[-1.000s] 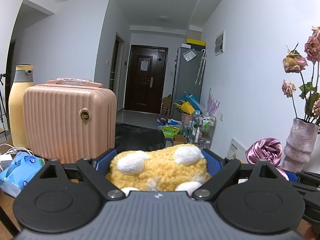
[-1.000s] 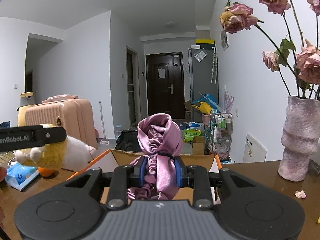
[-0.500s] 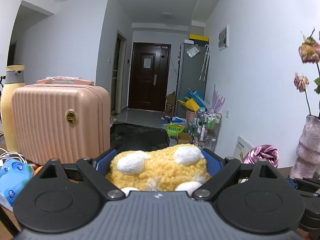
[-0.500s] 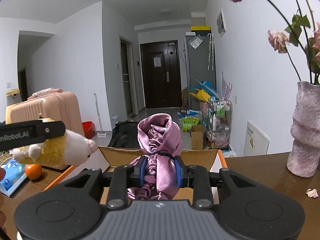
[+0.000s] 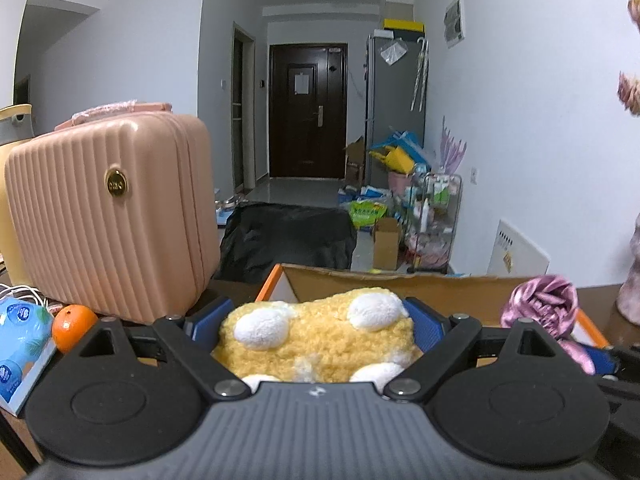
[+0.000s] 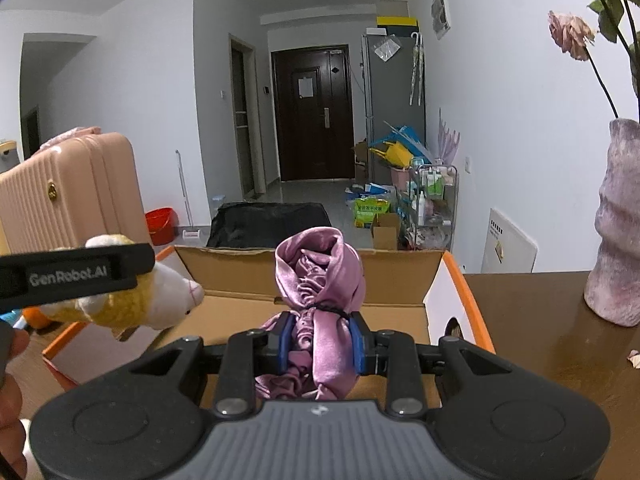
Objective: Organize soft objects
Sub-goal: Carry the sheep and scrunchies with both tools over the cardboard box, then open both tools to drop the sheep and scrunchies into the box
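Note:
My left gripper (image 5: 318,320) is shut on a yellow and white plush toy (image 5: 320,344), held over the near left edge of an open cardboard box (image 5: 384,280). The toy also shows in the right wrist view (image 6: 152,304) with the left gripper's finger (image 6: 80,272) across it. My right gripper (image 6: 320,340) is shut on a bunched purple satin cloth (image 6: 320,276), held above the box (image 6: 240,268). The cloth also shows in the left wrist view (image 5: 544,308).
A pink suitcase (image 5: 108,216) stands left of the box, with an orange (image 5: 72,328) and a blue tissue pack (image 5: 20,340) in front of it. A purple vase (image 6: 616,232) with dried roses stands on the wooden table (image 6: 540,340) to the right.
Both grippers have tilted down and moved forward over the box, which now shows in the left wrist view. Both grips are unchanged.

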A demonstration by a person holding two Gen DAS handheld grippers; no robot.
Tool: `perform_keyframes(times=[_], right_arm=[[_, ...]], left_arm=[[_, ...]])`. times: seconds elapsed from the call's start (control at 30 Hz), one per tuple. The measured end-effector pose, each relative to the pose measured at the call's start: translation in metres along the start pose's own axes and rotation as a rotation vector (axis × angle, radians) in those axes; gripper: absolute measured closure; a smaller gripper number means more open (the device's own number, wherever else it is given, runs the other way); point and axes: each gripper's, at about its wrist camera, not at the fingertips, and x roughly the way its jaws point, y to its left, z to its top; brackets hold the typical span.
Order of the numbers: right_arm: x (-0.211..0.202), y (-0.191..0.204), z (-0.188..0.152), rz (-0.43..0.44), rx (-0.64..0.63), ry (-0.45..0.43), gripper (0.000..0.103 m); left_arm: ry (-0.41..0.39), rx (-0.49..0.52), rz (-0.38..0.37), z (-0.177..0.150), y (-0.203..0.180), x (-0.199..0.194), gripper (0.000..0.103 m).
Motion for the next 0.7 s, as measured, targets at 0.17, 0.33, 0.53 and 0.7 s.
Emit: perform_keyframes(times=[0.17, 0.33, 0.53, 0.7], right_arm=[[0.005, 0.0, -0.005, -0.006, 0.006, 0.015, 0.075], [0.007, 0.001, -0.008, -0.013, -0.001, 0.034, 0.074], [0.007, 0.004, -0.009, -0.025, -0.012, 0.04, 0.068], [0.002, -0.001, -0.008, -0.055, 0.013, 0.023, 0.029]], left_arm=[[0.045, 0.013, 0.0, -0.006, -0.001, 0.012, 0.011], [0.049, 0.029, 0.001, -0.009, -0.003, 0.012, 0.01], [0.042, 0.003, 0.011, -0.008, 0.001, 0.009, 0.008], [0.007, -0.021, 0.026, -0.006, 0.004, 0.002, 0.0]])
